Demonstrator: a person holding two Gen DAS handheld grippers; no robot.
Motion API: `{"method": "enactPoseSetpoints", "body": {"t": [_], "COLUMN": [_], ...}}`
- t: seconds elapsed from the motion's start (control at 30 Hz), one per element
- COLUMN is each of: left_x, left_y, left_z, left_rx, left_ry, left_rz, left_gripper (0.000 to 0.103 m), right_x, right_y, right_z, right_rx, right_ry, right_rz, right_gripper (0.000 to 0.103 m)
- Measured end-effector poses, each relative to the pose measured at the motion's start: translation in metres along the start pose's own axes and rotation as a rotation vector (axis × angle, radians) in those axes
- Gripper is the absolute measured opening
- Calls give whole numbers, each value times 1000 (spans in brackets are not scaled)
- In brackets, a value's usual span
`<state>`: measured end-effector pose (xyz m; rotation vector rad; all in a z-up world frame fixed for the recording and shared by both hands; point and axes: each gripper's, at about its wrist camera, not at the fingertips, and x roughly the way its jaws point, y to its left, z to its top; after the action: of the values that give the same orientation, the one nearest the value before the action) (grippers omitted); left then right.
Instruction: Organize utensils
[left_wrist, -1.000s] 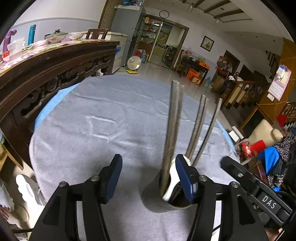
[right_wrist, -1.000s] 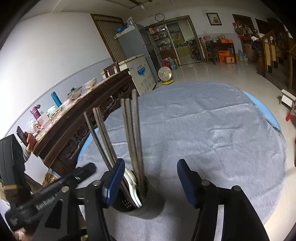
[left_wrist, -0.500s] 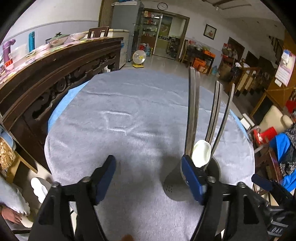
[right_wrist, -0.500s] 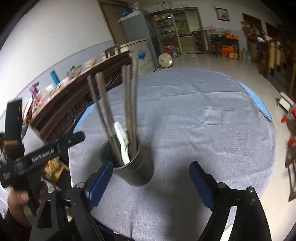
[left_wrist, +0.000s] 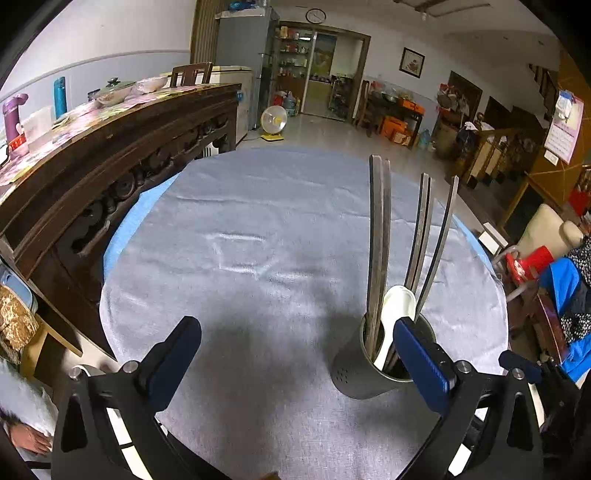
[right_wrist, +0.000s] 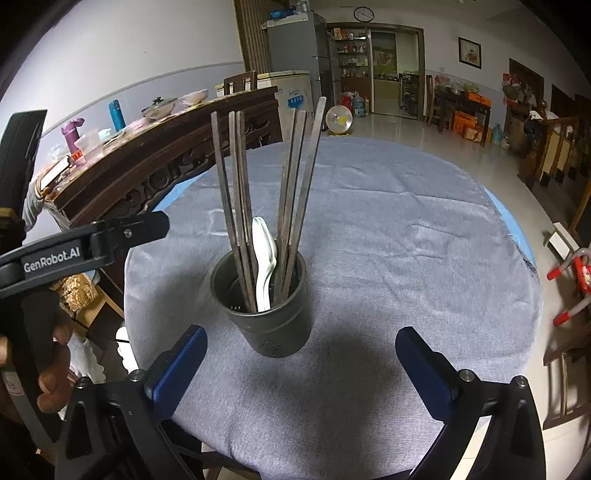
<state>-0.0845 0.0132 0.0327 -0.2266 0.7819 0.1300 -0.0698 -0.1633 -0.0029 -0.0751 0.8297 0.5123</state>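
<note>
The chopsticks (right_wrist: 236, 206) and a white spoon (right_wrist: 264, 258) stand in the dark cup (right_wrist: 273, 321) on the grey cloth (right_wrist: 406, 240). Both the left gripper (left_wrist: 295, 354) and right gripper (right_wrist: 301, 365) are held wide apart, empty. The tall cup could be tipped over if bumped.

The left gripper (left_wrist: 295, 356) is held low and level, its two blue-padded fingers (left_wrist: 173, 358) spread wide apart, with nothing gripped between them. The right gripper (right_wrist: 301, 369) is held in the same way, jaws wide apart and empty. The left gripper's black body is seen at the left edge of the right wrist view.
</note>
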Motion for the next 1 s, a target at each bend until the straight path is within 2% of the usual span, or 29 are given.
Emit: {"method": "enactPoseSetpoints", "body": {"t": [0.43, 0.63, 1.0], "left_x": [-2, -4, -4], "left_y": [-7, -13, -18], "left_z": [-1, -2, -1], "left_rx": [16, 44, 54], "left_ry": [-8, -14, -7], "left_rz": [-3, 32, 33], "left_gripper": [103, 103, 103], "right_x": [-1, -4, -5], "right_y": [2, -2, -3], "right_z": [3, 6, 9], "right_rx": [25, 46, 47], "right_ry": [-22, -44, -56], "right_rz": [-12, -35, -49], "right_gripper": [103, 103, 103]}}
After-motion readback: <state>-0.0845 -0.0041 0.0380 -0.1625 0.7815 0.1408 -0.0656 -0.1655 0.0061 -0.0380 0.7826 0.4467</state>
